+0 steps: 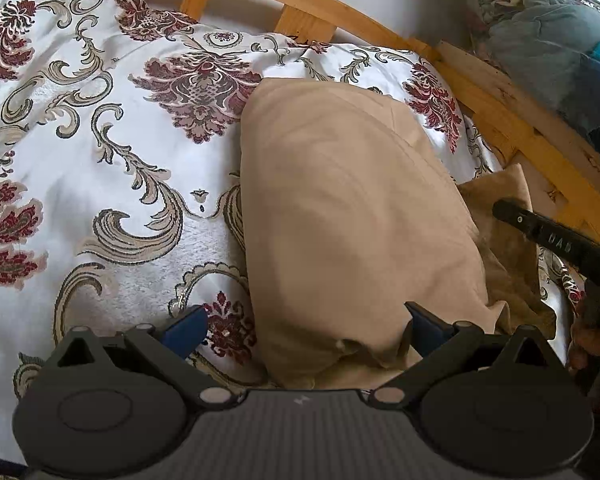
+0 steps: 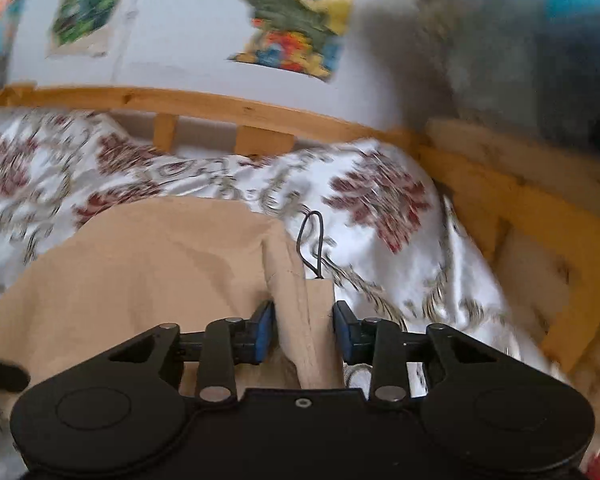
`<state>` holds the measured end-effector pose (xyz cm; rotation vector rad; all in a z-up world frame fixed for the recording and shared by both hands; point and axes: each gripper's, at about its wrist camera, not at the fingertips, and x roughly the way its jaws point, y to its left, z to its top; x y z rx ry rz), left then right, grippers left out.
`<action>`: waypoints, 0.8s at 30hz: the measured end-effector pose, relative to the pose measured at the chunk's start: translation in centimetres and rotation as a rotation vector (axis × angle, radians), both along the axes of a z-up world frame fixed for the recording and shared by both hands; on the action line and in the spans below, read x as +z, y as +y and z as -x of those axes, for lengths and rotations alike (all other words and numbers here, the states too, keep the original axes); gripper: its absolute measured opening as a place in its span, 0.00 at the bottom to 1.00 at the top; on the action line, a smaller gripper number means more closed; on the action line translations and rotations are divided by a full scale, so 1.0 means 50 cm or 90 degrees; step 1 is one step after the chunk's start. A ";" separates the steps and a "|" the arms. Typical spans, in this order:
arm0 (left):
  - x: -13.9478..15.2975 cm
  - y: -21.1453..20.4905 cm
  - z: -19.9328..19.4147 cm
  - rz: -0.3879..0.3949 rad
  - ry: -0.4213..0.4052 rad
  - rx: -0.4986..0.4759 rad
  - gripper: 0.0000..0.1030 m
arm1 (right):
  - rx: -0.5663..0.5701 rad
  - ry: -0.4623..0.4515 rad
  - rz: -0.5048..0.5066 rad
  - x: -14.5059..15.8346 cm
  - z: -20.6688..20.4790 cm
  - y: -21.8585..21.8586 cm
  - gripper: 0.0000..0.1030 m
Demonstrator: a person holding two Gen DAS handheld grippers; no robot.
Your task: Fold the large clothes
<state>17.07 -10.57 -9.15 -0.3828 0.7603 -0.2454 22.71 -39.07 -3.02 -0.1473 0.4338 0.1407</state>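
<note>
A beige garment (image 1: 352,216) lies folded into a long panel on the patterned bedspread (image 1: 100,140). My left gripper (image 1: 306,328) is open wide at the garment's near edge, with the cloth lying loose between its blue pads. In the right wrist view, my right gripper (image 2: 304,332) is shut on a bunched fold of the beige garment (image 2: 140,264), which stands up between the pads. A dark thread loop (image 2: 314,240) sticks out of that fold. One black finger (image 1: 540,232) of the right gripper shows over the garment's darker right edge in the left wrist view.
A wooden bed frame (image 1: 340,4) runs along the far side and the right side (image 2: 520,200). A grey-blue heap of bedding (image 1: 548,32) sits beyond the right rail. Colourful posters (image 2: 300,16) hang on the wall. A hand (image 1: 592,344) holds the right gripper.
</note>
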 end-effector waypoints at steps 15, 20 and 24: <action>0.000 0.000 0.001 0.000 0.000 0.000 1.00 | 0.014 0.172 -0.263 -0.036 -0.049 -0.075 0.91; 0.000 0.001 0.001 0.000 -0.001 0.000 1.00 | 0.039 0.168 -0.120 -0.054 -0.037 -0.013 0.92; -0.001 0.001 0.001 0.000 0.000 -0.001 1.00 | 0.037 0.164 -0.103 -0.058 -0.036 -0.005 0.92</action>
